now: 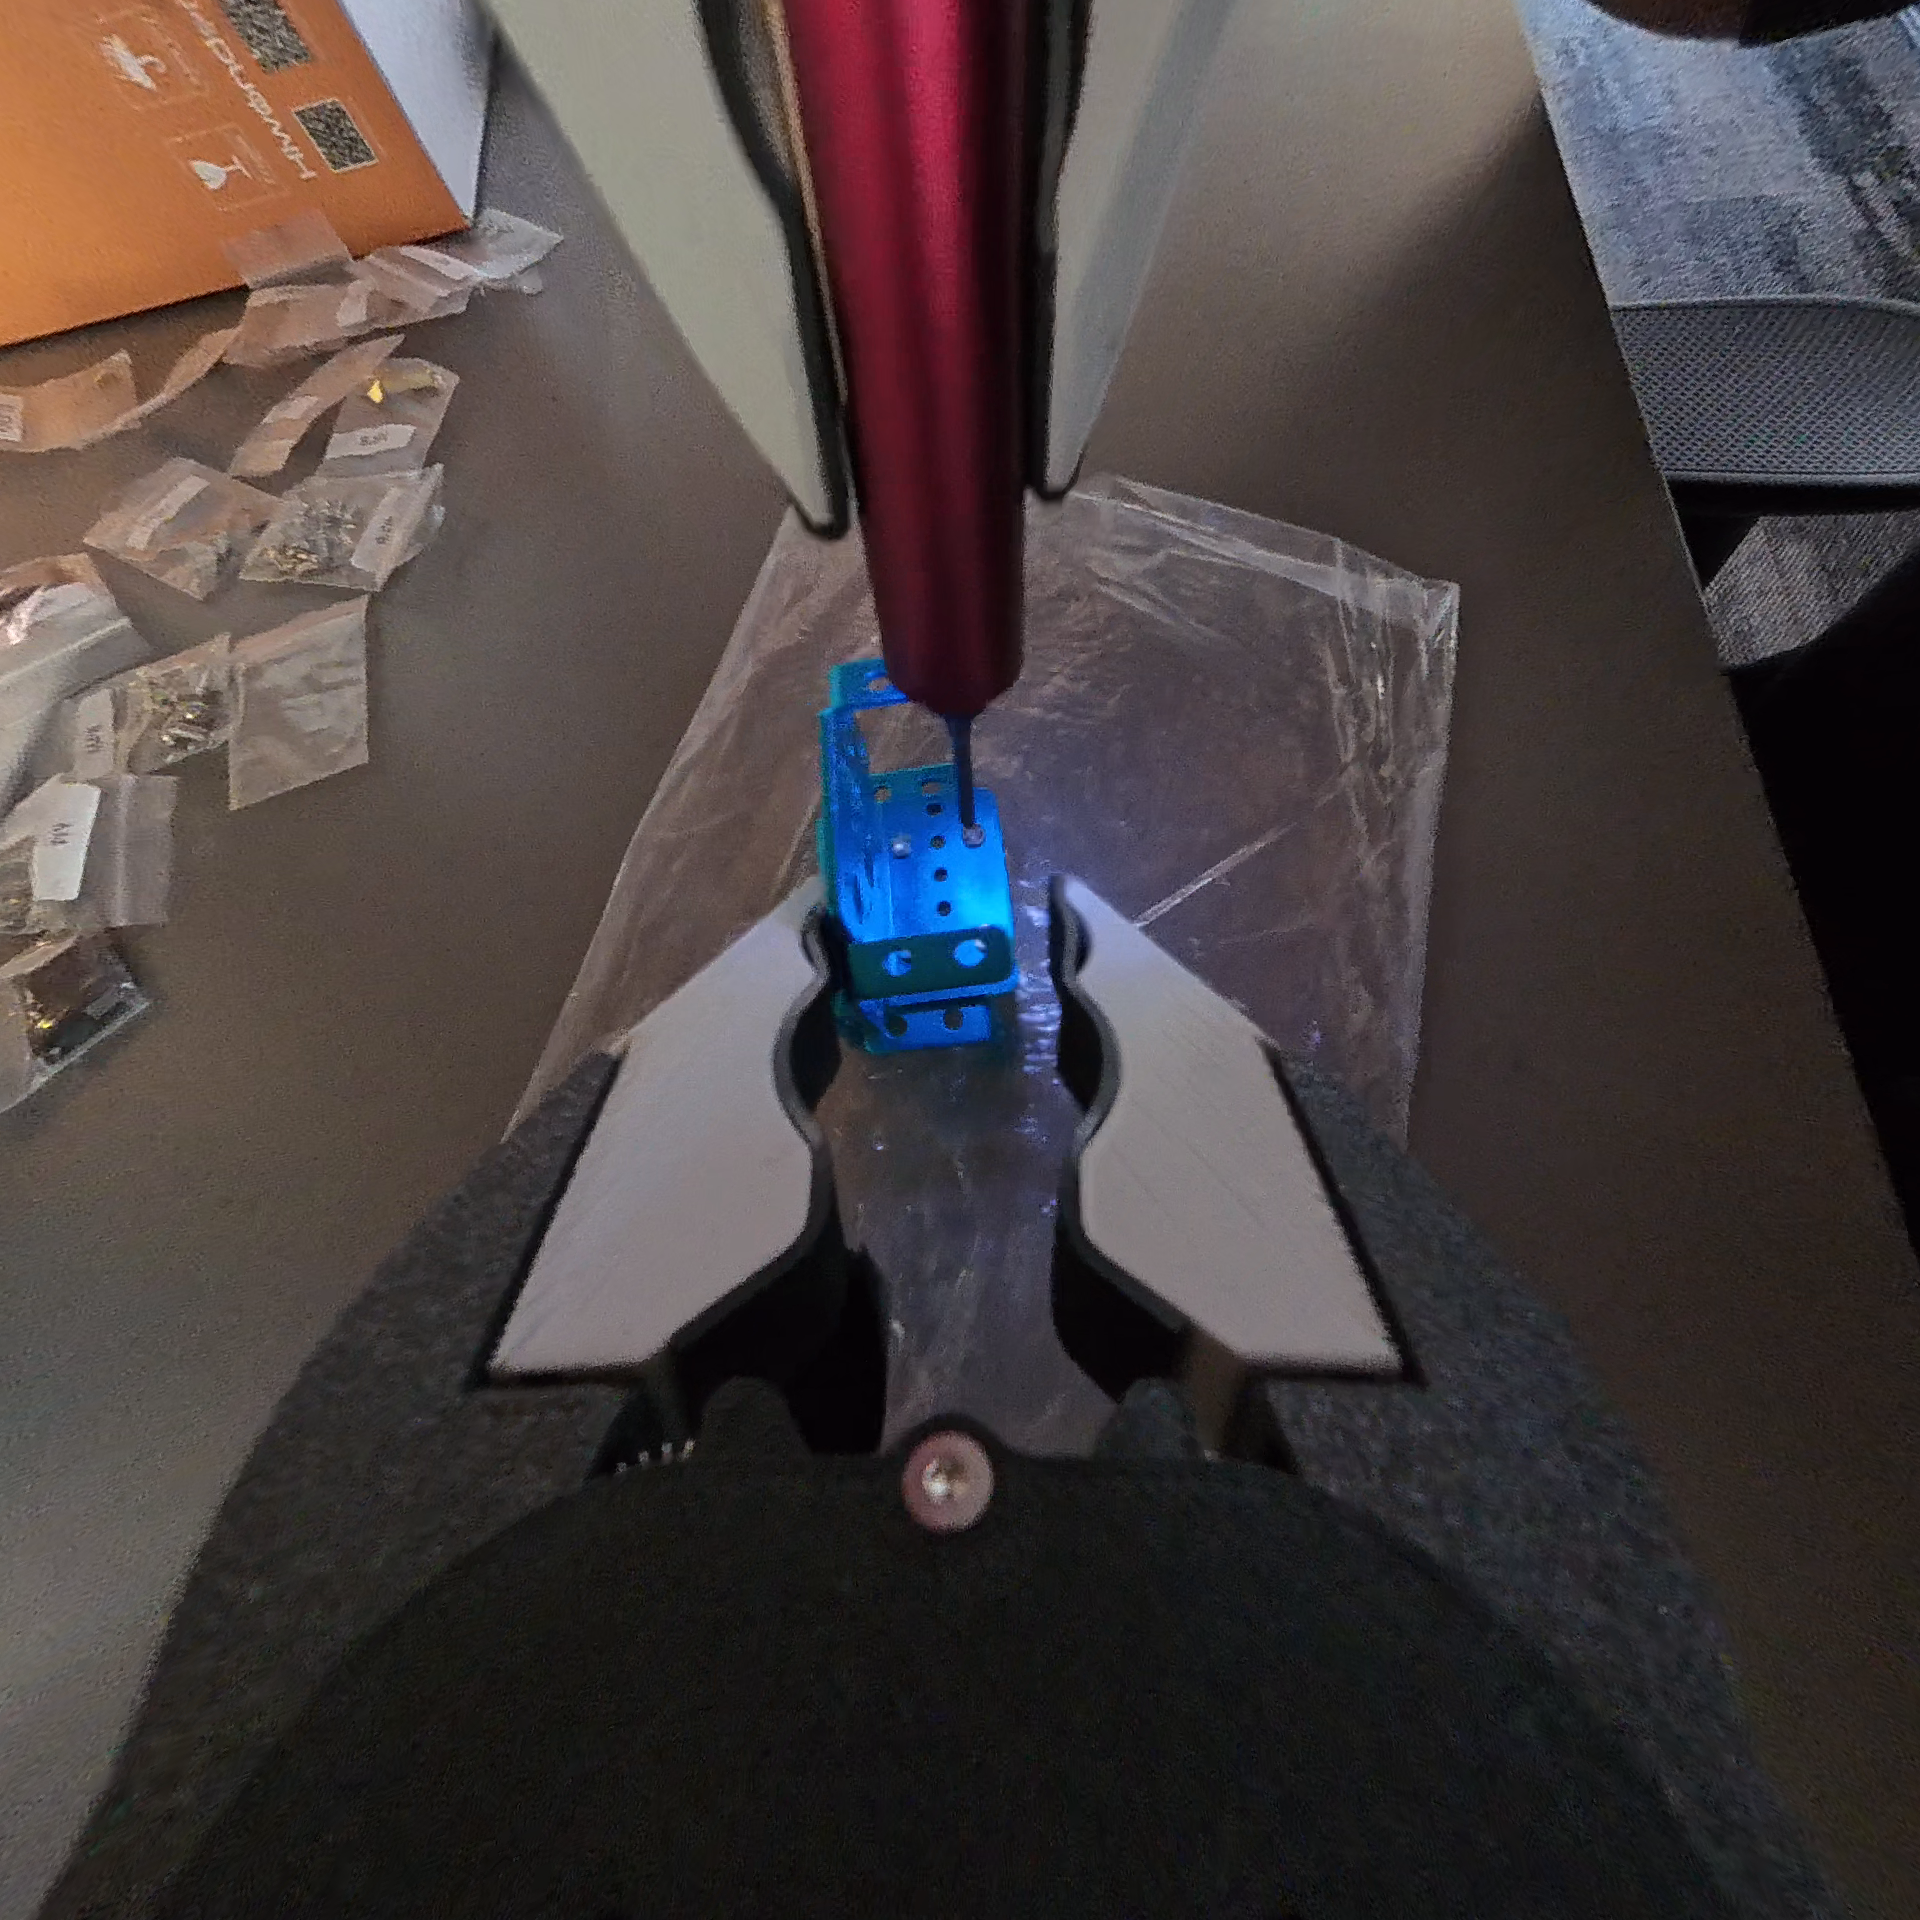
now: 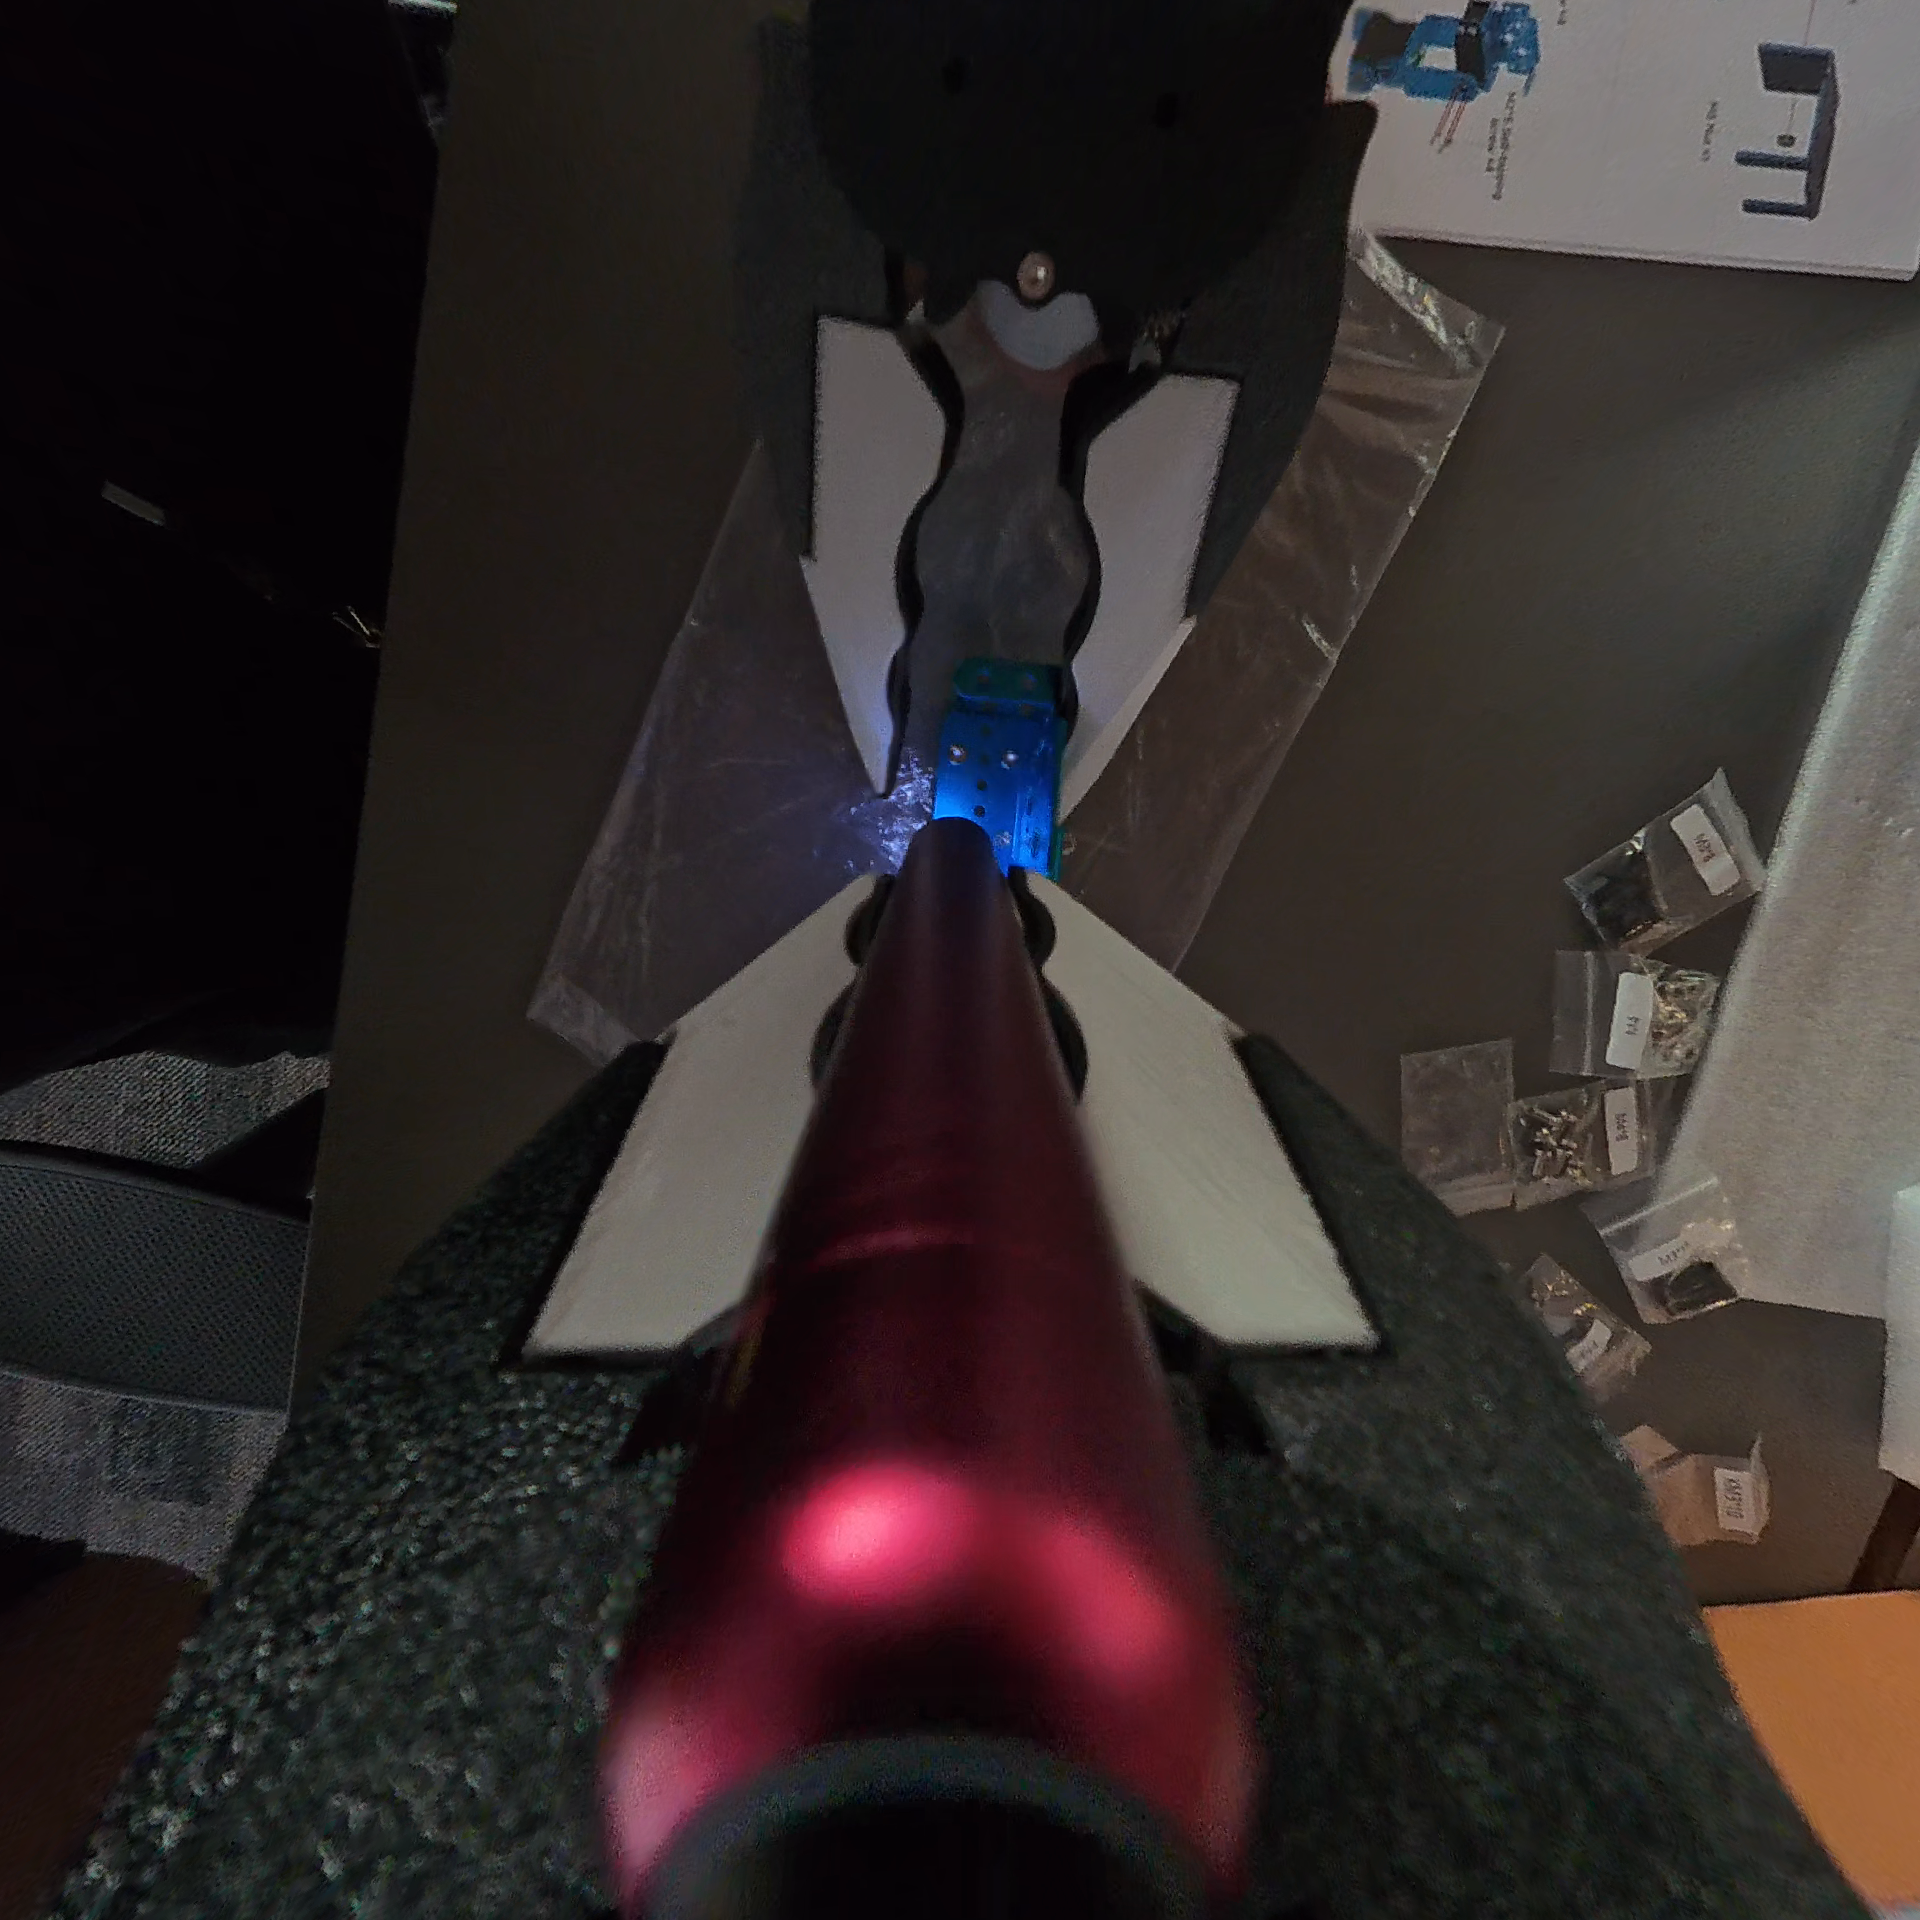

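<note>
A small blue metal bracket (image 1: pixel 914 894) with rows of holes stands on a clear plastic bag (image 1: pixel 1195 707). My left gripper (image 1: pixel 940 904) is open around it. The bracket touches the left finger, and a narrow gap shows at the right finger. My right gripper (image 2: pixel 945 894) is shut on a red electric screwdriver (image 2: pixel 935 1247) and comes in from the far side in the left wrist view (image 1: pixel 940 488). The screwdriver (image 1: pixel 935 364) points down, its thin bit (image 1: pixel 966 779) on a screw in the bracket's top face. Its light makes the bracket (image 2: pixel 997 769) glow. The left gripper (image 2: pixel 982 727) faces me in the right wrist view.
Several small zip bags of screws (image 1: pixel 260 582) lie on the dark table to the left, below an orange box (image 1: pixel 187 145). In the right wrist view they lie on the right (image 2: pixel 1621 1091), beside white foam (image 2: pixel 1829 935) and a printed instruction sheet (image 2: pixel 1662 125). The table edge (image 1: pixel 1662 520) runs close on the right. One gripper's finger ends stand about 7 centimetres off the other's.
</note>
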Motion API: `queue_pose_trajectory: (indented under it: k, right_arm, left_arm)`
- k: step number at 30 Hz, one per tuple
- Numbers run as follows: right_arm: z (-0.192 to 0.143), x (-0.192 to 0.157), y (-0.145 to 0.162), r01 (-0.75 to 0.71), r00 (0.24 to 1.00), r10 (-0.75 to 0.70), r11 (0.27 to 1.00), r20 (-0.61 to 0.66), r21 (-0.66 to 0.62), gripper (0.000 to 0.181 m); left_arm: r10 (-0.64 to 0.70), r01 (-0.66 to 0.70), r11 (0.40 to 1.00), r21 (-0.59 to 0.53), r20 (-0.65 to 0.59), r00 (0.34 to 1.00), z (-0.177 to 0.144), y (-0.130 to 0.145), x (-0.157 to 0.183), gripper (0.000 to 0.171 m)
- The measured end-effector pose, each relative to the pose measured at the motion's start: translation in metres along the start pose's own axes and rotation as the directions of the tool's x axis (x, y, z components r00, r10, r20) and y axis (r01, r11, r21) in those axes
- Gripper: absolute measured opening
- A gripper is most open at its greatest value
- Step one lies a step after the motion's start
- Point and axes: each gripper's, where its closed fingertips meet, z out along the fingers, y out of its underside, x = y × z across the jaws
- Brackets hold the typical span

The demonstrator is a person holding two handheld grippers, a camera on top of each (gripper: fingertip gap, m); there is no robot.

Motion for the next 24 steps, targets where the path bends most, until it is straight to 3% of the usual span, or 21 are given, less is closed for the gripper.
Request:
queue_pose_trajectory:
  k: [3,7,10,24]
  right_arm:
    - [-0.008,-0.002,-0.006,0.003,1.0,-0.003,0.999,0.0,0.038,0.02]
    - [-0.009,-0.004,-0.019,0.026,1.0,-0.026,0.995,0.006,0.098,0.02]
    - [0.0,-0.002,-0.02,0.036,0.999,-0.037,0.995,0.01,0.092,0.02]
    - [0.011,0.009,-0.022,0.038,0.999,-0.04,0.997,0.032,0.072,0.02]
  left_arm:
    - [-0.01,0.01,1.0,0.006,-0.002,1.0,-0.002,0.001,-0.003,0.031]
    - [0.008,-0.008,1.0,0.0,-0.009,1.0,-0.002,0.002,0.0,0.038]
    - [0.023,-0.024,1.0,-0.016,-0.018,1.0,-0.006,0.005,0.002,0.047]
    - [-0.033,0.033,0.999,-0.041,-0.004,0.999,-0.013,0.017,-0.01,0.042]
